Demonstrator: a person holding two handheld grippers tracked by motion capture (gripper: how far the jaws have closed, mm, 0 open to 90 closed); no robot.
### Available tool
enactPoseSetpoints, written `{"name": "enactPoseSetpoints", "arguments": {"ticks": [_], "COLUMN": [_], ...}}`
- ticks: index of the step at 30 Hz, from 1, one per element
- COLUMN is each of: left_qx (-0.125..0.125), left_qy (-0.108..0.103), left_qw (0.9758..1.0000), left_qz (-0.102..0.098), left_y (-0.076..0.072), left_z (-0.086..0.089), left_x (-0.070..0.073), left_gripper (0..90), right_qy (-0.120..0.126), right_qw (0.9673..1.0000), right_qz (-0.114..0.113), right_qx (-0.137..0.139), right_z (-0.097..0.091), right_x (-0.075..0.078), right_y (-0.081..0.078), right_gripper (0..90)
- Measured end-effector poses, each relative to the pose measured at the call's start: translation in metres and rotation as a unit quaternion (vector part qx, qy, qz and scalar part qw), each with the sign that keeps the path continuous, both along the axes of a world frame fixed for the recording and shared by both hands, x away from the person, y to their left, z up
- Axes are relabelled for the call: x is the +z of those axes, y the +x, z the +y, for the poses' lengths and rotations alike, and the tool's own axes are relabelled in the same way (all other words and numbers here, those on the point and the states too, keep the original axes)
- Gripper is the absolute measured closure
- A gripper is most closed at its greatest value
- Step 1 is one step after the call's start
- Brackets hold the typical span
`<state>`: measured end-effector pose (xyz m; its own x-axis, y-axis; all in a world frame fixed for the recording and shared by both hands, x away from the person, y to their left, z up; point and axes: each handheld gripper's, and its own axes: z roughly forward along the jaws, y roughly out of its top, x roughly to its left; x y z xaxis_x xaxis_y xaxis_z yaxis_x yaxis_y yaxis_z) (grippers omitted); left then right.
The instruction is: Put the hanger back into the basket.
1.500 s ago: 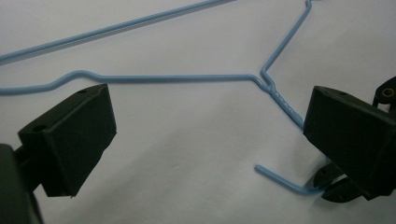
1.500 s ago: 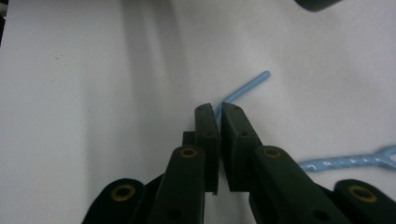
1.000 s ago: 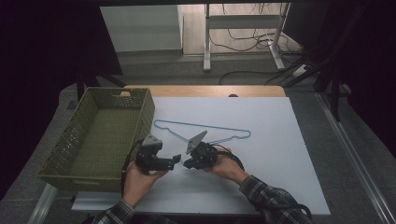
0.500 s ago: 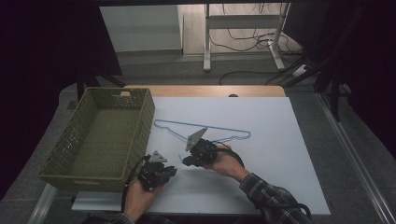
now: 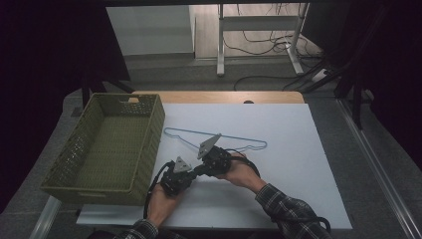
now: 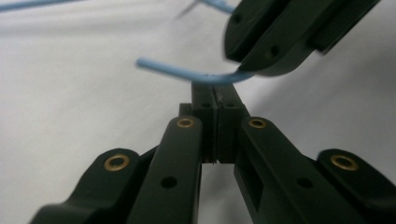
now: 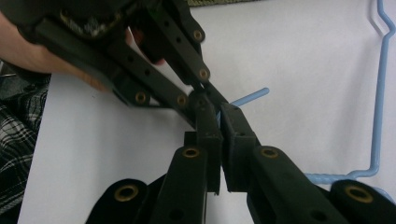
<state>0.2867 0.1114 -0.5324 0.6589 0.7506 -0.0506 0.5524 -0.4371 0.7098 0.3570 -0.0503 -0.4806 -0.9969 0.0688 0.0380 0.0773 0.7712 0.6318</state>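
A light-blue wire hanger (image 5: 239, 138) lies on the white table (image 5: 298, 164), its hook toward the person. My right gripper (image 5: 200, 169) is shut on the hook's wire (image 7: 252, 95), which sticks out past its tips (image 7: 219, 114). My left gripper (image 5: 194, 173) meets it tip to tip from the basket side. Its jaws have just closed and stand pressed together (image 6: 215, 91), with the hook (image 6: 187, 74) crossing their very tips. In the left gripper view the right gripper (image 6: 243, 72) covers the wire's other end. The left gripper (image 7: 205, 93) comes in from upper left in the right gripper view.
An olive woven basket (image 5: 149, 144) stands at the table's left, close to the left hand. The hanger's twisted neck (image 7: 327, 177) and shoulder wire (image 7: 380, 93) lie to the right of the right jaws. White tabletop stretches out to the right.
The left hand dipped toward the table's front edge, then came right to the right gripper's tips. Its jaws went from open to shut. The right hand stayed put.
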Motion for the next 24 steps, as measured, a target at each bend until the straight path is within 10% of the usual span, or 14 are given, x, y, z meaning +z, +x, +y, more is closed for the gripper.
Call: {"name": "enactPoseSetpoints", "arguments": {"ticks": [7,14,17,24], "left_qx": [0.009,0.012,0.011,0.013], "left_qy": [-0.013,-0.024,-0.020,-0.028], "left_qw": [0.9999,0.9996,0.9997,0.9995], "left_qz": [-0.003,0.001,0.003,0.004], "left_y": [0.002,0.003,0.003,0.004], "left_z": [0.000,0.002,0.002,0.003], "left_x": [-0.001,0.000,0.001,0.004], "left_gripper": [86.8,85.4,84.4,83.0], "right_qy": [0.002,0.020,-0.010,-0.051], "right_qw": [0.9999,0.9960,0.9909,0.9874], "right_qz": [0.011,-0.017,-0.048,-0.085], "right_qx": [-0.013,-0.085,-0.125,-0.123], "right_z": [-0.001,-0.030,-0.053,-0.055], "right_x": [0.002,0.029,0.021,-0.009], "right_y": [0.001,0.022,0.040,0.057], "right_gripper": [80.3,66.9,63.2,50.9]}}
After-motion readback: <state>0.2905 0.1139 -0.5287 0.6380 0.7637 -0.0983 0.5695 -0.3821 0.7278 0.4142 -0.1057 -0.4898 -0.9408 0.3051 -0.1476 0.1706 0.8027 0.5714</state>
